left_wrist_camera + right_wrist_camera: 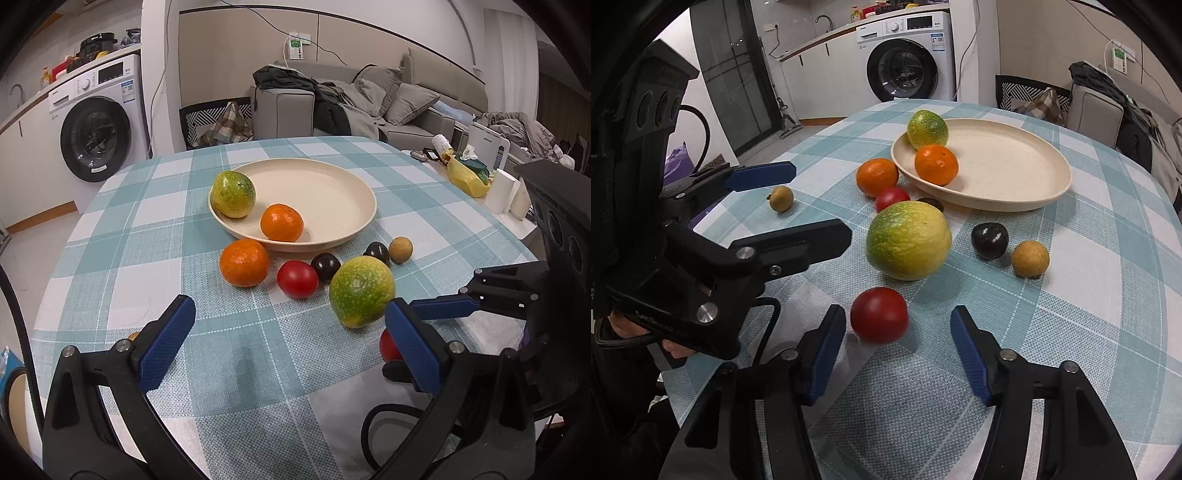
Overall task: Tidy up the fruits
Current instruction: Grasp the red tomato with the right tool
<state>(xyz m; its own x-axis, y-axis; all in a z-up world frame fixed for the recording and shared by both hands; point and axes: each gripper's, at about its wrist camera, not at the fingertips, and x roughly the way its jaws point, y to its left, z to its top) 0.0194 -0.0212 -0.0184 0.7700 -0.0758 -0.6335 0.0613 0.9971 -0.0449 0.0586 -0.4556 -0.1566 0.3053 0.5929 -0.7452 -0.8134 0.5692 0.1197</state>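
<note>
Tongs on the right hand (897,354) sit lowest in the right wrist view, pointing down at the checked teal-and-white cloth of the counter (1108,332). Their blue pads stand partly apart, and a red tomato (879,315) lies just ahead of the gap, close to the left pad; the pads do not press on it. No earlier picture is given, so nothing more is stated about the jaws.

The left tongs (291,332) hover over bare cloth with their pads wide apart and nothing between them.

Beyond the near tomato lies a large green-and-yellow citrus fruit (908,240). To its right, a dark plum (990,241) and a small tan longan (1030,258) rest just beside each other. A second longan (781,198) lies well apart on the left side, near the left tongs.

Farther on, a second red tomato (892,198), another dark plum (931,203) mostly hidden behind the large citrus, and an orange mandarin (877,177) are grouped close to the near rim of a cream plate (1027,195). The mandarin lies just beside the rim, on the cloth.

Inside the plate, at its left edge, a second mandarin (936,164) and a smaller green-yellow citrus fruit (927,129) sit touching each other.

Behind the counter stands a washing machine (908,70), and a grey sofa (406,107) piled with cushions and clothes.
</note>
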